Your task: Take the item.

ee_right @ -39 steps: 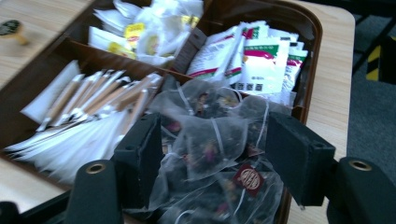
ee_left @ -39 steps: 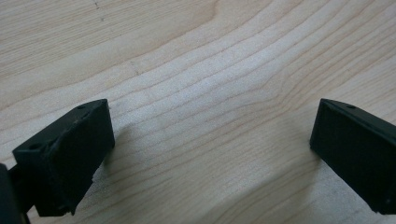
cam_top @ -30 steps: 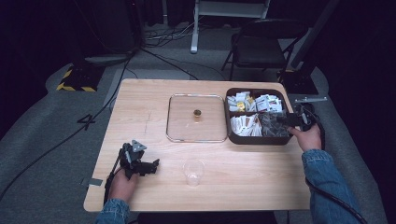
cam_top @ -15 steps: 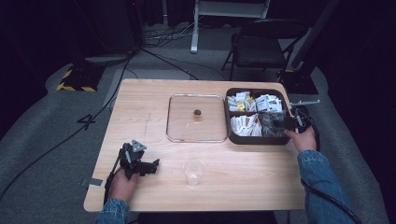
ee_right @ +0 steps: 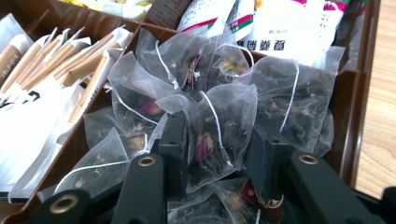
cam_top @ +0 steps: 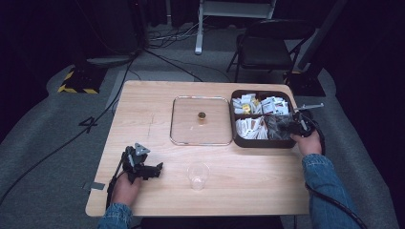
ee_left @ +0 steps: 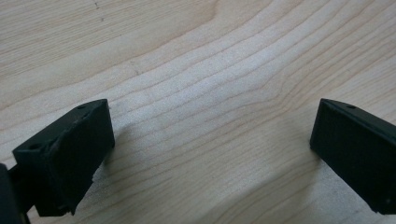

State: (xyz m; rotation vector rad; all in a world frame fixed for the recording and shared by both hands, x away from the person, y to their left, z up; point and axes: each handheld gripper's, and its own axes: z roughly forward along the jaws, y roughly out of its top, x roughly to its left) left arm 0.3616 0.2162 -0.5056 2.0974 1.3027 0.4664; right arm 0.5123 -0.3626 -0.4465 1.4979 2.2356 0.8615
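**Right Gripper Closed on a Mesh Tea Bag in the Tray; Left Gripper Wide Open**

**Right gripper.** The right gripper (ee_right: 217, 154) reaches into the brown compartment tray (cam_top: 260, 142), which stands at the right edge of the worktop (cam_top: 157, 102), toward its far corner. In the right gripper view its jaws have just been closing, and they now stand narrow with a translucent mesh tea bag (ee_right: 219, 133) between them. Both pads press against the sides of the bag, whose dark dried flowers show through the mesh. In the high view the right gripper (cam_top: 290, 126) sits over the tray's near right compartment.

**Held item location.** The tea bag lies on top of a heap of like bags in that compartment. The compartment to its left holds paper stick sachets (ee_right: 56, 60); the far compartments hold printed white packets (ee_right: 280, 23).

**Left gripper.** The left gripper (cam_top: 154, 170) rests near the front left corner of the worktop. In the left gripper view its jaws stand wide apart, with bare wood between them and nothing held.

**Other items.** A clear plastic cup (cam_top: 197, 174) stands near the front edge, just right of the left gripper. A glass square plate (cam_top: 181, 136) lies at mid-worktop, touching the tray's left wall, with a small brown object (cam_top: 202, 116) on it.
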